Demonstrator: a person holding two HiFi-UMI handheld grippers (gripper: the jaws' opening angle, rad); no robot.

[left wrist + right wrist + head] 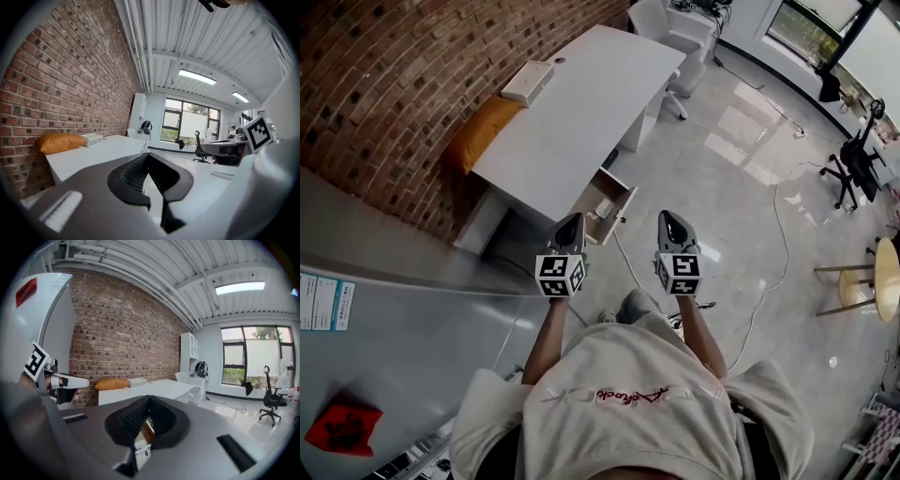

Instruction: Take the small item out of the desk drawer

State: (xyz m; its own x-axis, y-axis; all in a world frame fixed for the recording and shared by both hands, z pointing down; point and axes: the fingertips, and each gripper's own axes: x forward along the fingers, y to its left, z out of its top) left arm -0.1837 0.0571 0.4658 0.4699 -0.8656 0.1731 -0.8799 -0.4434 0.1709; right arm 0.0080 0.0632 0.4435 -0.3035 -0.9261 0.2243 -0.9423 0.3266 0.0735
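A white desk [581, 94] stands against the brick wall, and its drawer [607, 202] is pulled open on the near right side. Something pale lies inside the drawer, too small to make out. I hold both grippers in front of my chest, short of the drawer and above the floor. The left gripper [572, 223] [149, 155] has its jaws closed tip to tip with nothing between them. The right gripper [671, 220] [149, 398] is shut and empty too. Through the gap under its jaws a bit of the drawer's wooden side [146, 430] shows.
On the desk lie a white box [528, 82] and an orange cushion [478, 131]. A white chair [680, 37] is at the desk's far end. A cable [769, 281] runs over the glossy floor. A black office chair [853, 164] and a wooden stool [881, 277] stand right; a grey cabinet [394, 328] stands left.
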